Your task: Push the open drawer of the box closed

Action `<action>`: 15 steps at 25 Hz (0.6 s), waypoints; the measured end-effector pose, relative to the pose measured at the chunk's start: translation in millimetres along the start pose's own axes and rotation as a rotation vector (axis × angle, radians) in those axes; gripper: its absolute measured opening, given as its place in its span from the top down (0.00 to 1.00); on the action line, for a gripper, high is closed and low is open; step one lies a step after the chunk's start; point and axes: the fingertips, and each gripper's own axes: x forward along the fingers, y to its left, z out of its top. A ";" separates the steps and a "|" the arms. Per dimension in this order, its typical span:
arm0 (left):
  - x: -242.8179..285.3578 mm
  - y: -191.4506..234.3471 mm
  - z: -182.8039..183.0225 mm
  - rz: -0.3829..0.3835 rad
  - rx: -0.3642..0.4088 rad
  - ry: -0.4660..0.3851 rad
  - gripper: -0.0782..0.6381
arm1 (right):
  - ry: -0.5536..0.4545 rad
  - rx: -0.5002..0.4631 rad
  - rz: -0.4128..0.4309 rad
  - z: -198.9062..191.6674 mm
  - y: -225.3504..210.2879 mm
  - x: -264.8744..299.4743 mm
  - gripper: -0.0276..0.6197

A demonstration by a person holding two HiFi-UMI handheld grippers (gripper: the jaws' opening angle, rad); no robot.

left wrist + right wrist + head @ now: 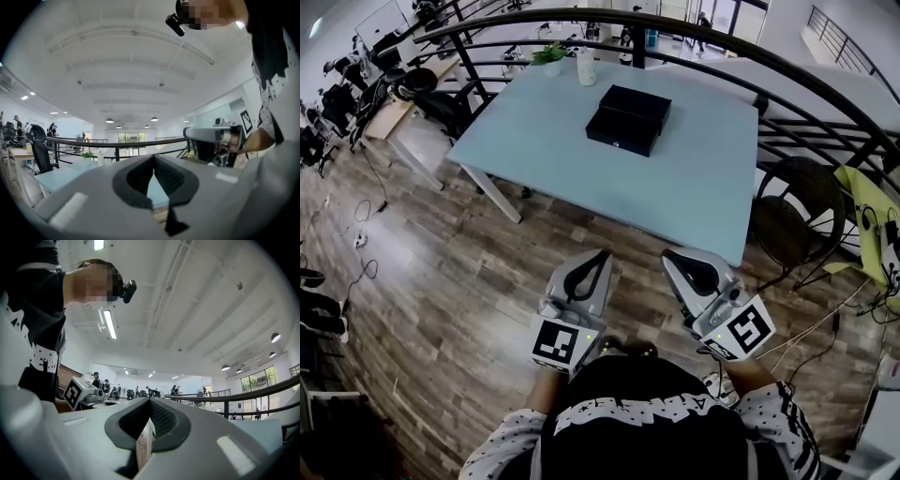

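Box (628, 119) shows only in head view; gripper views show jaws together.

- Showed the box (628, 118) far off on the table (544, 150), too small for any reading of the drawer's gap.
- Hid the table's far edge behind the black railing (694, 33).
- Left the white bottle (586, 67) and the plant (549, 54) at the far left too small for detail.
- Cut the starred sleeves (502, 452) off at the near edge of the head view.
- Covered most of the table in the left gripper view with the grey body of the left gripper (153, 157).
- Kept the people (140, 391) far off in the right gripper view too small to tell apart.
- Crossed the round chair (797, 202) at the right with railing bars.
- Cut off the yellow-green thing (867, 211) at the right edge.
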 end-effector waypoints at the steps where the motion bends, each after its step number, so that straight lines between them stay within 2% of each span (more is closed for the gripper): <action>1: -0.8 3.0 -0.1 0.000 -0.002 0.000 0.89 | -0.001 0.003 -0.007 -0.5 -0.1 2.1 0.96; 15: -9.9 41.0 -7.0 -0.012 0.009 -0.015 0.89 | 0.021 0.007 -0.039 -9.6 6.4 36.1 0.97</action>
